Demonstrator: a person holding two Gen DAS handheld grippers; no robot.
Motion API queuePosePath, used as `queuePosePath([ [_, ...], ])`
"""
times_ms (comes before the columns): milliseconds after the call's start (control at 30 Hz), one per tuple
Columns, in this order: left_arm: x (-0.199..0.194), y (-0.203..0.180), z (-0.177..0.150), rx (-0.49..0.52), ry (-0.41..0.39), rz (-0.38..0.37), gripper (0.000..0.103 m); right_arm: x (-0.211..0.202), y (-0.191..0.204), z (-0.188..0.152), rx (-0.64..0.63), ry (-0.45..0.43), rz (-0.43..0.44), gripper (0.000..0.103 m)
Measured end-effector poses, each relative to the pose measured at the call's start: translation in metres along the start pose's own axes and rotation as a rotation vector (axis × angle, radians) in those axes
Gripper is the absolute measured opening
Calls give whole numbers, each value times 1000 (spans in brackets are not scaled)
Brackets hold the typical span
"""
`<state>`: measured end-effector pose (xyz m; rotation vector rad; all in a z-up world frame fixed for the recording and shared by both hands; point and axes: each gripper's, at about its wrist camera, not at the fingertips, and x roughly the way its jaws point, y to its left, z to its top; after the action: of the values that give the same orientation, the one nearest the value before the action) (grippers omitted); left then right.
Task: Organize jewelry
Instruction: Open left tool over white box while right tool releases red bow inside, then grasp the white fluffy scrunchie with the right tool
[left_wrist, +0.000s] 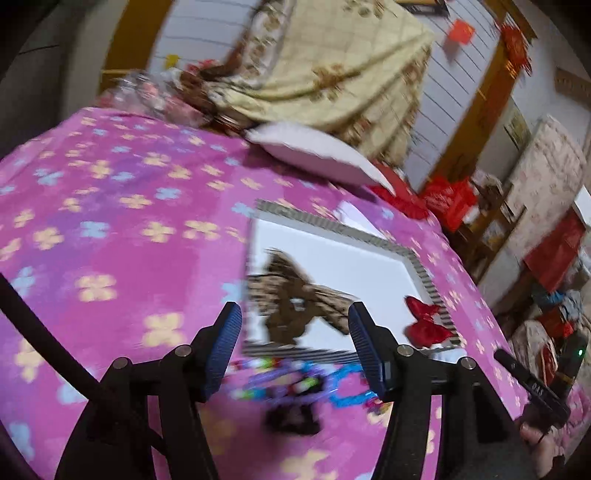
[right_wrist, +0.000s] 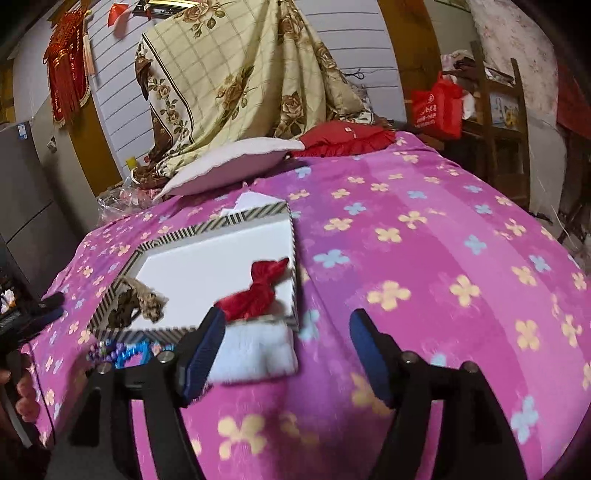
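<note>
Pink flowered bedding is seen under a striped tray. Both the left gripper and right gripper are held released and empty. The tangled beads could be dragged off together if one strand is pinched.

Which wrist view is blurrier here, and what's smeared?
Left wrist: heavy motion blur, the beads and brown bow smeared, left tongs sharp. Right wrist: milder blur, the red bow and tray readable, right tongs sharp. Both: fisheye bending.
</note>
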<state>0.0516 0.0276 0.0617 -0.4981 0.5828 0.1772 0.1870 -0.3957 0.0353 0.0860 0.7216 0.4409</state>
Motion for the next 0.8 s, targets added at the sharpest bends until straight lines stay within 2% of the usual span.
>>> queuePosePath([
  [67, -14, 12, -6, -21, -29, 39, 37, 1, -3, -7, -3, 53, -10, 75],
  [167, -18, 17, -14, -15, -10, 66, 37, 0, -2, -15, -16, 83, 11, 75],
  [267, -2, 7, -22, 75, 72, 92, 37, 1, -1, -20, -21, 103, 16, 76],
  [367, 17, 6, -30, 80, 148, 80, 37, 7, -1, -24, -11, 134, 14, 76],
  [467, 26, 12, -37, 67, 185, 125, 36, 12, 0, -26, -11, 154, 9, 76],
  [533, 31, 17, -39, 29, 210, 107, 34, 15, 2, -26, -11, 159, 18, 76],
  [600, 33, 15, -41, 31, 236, 70, 26, 18, 3, -25, -3, 158, 28, 76],
  [700, 31, -5, -47, 115, 247, 7, 25, 20, 3, -19, 35, 120, 83, 76],
  [800, 31, -26, -56, 215, 263, -12, 25, 29, 6, -14, 37, 117, 99, 79],
])
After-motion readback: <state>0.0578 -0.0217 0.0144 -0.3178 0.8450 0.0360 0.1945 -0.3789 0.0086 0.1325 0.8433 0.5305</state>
